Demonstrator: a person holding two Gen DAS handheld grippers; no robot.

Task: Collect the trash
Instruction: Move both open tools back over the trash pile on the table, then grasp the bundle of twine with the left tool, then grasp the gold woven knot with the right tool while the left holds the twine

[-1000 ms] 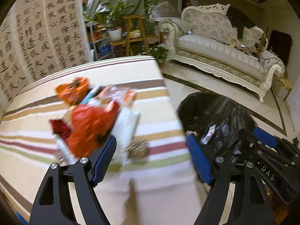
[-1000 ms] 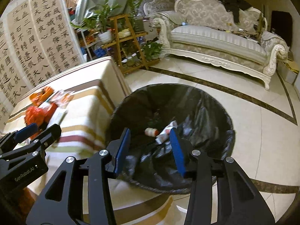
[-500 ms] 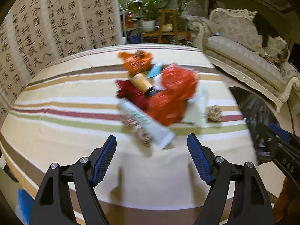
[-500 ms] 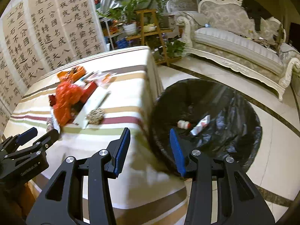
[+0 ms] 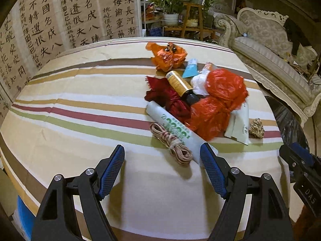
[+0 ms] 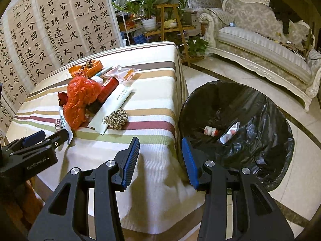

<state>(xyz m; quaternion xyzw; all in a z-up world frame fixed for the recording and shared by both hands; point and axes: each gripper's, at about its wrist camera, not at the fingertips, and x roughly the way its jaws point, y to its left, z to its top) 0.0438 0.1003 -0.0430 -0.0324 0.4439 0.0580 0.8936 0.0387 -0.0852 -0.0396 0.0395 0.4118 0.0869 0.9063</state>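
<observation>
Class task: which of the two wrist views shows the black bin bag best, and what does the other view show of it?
The right wrist view: the black bin bag shows its whole open mouth, with a small bottle inside. The left wrist view catches only a dark sliver past the table's edge.

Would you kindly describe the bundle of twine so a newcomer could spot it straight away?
Look at the striped tablecloth and find the trash pile on it. At the pile's near edge, just ahead of the open left gripper, lies the bundle of twine, beside a white tube. It is the only long, tan coil tied round its middle; the smaller straw-coloured knot sits apart.
</observation>
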